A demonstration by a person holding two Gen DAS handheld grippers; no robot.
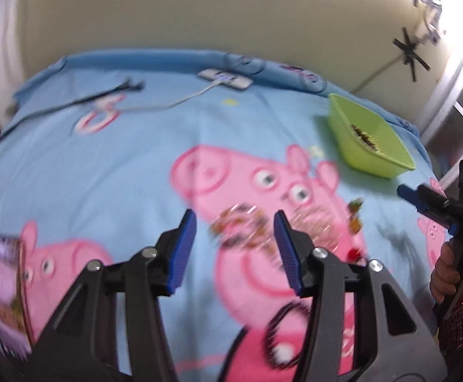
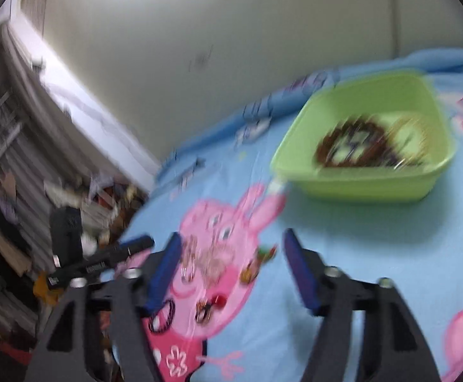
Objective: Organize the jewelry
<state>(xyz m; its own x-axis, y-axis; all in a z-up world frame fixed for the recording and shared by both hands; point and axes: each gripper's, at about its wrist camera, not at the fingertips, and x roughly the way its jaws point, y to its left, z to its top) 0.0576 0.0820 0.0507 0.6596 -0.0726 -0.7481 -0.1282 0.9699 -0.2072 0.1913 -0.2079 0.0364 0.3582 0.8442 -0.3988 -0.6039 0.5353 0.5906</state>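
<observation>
Jewelry point(image 1: 250, 226) lies loose on the blue cartoon bedsheet point(image 1: 104, 172); my left gripper point(image 1: 234, 238) and right gripper point(image 2: 231, 270) both hang apart, empty, near the green basin point(image 2: 358, 187)

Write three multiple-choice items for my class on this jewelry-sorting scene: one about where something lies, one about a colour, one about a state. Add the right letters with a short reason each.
1. Where does the loose jewelry lie?
A. on the blue printed bedsheet
B. on a wooden shelf
C. on the floor

2. What colour is the tub that already holds some jewelry?
A. red
B. light green
C. white

3. How do the jaws of the left gripper stand?
A. shut on a necklace
B. shut with nothing between
C. apart, gripping nothing

Answers:
1 A: the pieces are scattered over the pink cartoon pig printed on the sheet.
2 B: both views show a light green tub, with dark and golden pieces inside.
3 C: the blue pads stand wide apart above the jewelry, none of it pinched.
</observation>
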